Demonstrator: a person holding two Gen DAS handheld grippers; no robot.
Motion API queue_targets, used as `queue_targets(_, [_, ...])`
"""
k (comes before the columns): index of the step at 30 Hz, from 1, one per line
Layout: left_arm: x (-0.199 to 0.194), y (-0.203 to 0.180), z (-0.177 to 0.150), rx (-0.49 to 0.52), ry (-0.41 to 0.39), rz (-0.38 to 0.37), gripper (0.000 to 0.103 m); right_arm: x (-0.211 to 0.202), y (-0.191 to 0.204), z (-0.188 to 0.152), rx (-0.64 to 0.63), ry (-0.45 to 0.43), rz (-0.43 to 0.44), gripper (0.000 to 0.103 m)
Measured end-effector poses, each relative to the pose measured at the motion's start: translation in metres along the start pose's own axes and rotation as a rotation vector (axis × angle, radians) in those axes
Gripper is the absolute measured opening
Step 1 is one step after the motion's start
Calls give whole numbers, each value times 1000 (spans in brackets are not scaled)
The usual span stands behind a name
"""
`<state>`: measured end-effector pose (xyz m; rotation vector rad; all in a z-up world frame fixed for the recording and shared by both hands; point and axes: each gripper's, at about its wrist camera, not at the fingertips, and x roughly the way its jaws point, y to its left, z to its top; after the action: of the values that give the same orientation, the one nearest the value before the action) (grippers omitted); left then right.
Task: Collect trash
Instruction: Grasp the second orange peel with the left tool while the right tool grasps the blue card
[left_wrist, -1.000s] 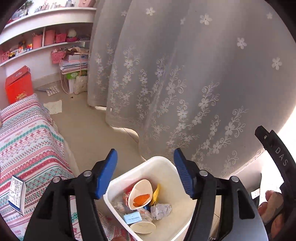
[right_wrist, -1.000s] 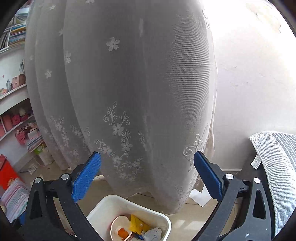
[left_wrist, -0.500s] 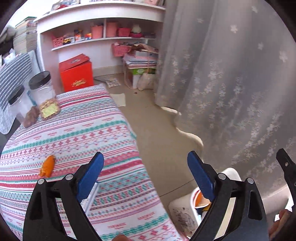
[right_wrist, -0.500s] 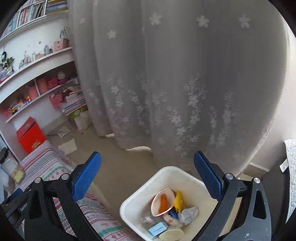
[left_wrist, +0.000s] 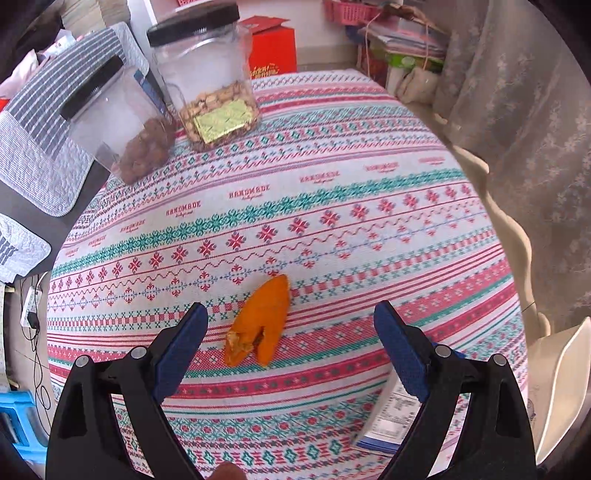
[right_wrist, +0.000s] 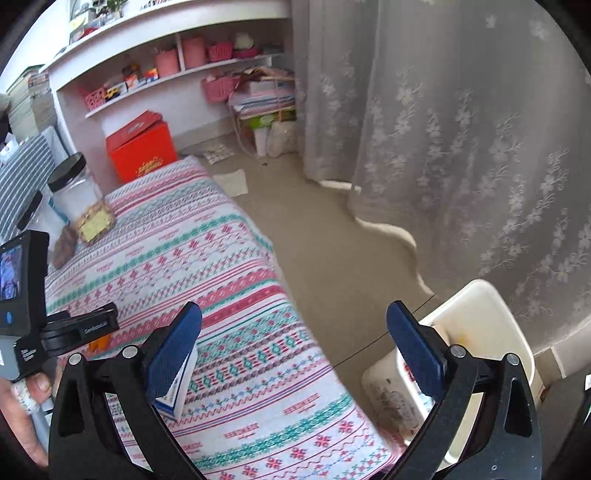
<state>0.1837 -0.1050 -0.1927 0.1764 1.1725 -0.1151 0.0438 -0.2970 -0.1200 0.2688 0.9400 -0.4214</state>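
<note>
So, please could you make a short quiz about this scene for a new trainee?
1. True or false: the orange peel lies on the patterned tablecloth, between the open fingers of the left gripper.
2. Which stands nearest the white trash bin?
A. the red box
B. the right gripper
C. the jar of nuts
3. Fill the gap: both jars, the nut jar and the jar of brown pieces, have lids of ____ colour.

Key: 1 true; 2 B; 3 black.
</note>
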Motion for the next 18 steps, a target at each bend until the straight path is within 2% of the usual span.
queue_targets(2, [17,6,-1,2,36,0,78,12,9,-3,22,67,35,96])
queue_targets(4, [30,9,-2,-6,64,-16,75,20,15,-6,49,114,70,96])
queue_targets(6, [40,13,-3,-14,86,-12,71,28,22,-9,57,145,90,96])
queue_targets(9, [45,19,-7,-23,93,-43,59,38,32,-11,62,189,110,96])
queue_targets(11, [41,20,-8,-4,89,-49,32,44,37,-13,61,216,117,96])
queue_targets(13, [35,25,-11,-17,103,-80,24,52,42,-16,59,254,131,96])
queue_targets(18, [0,50,-11,-79,57,-94,20,74,58,-28,65,356,155,96])
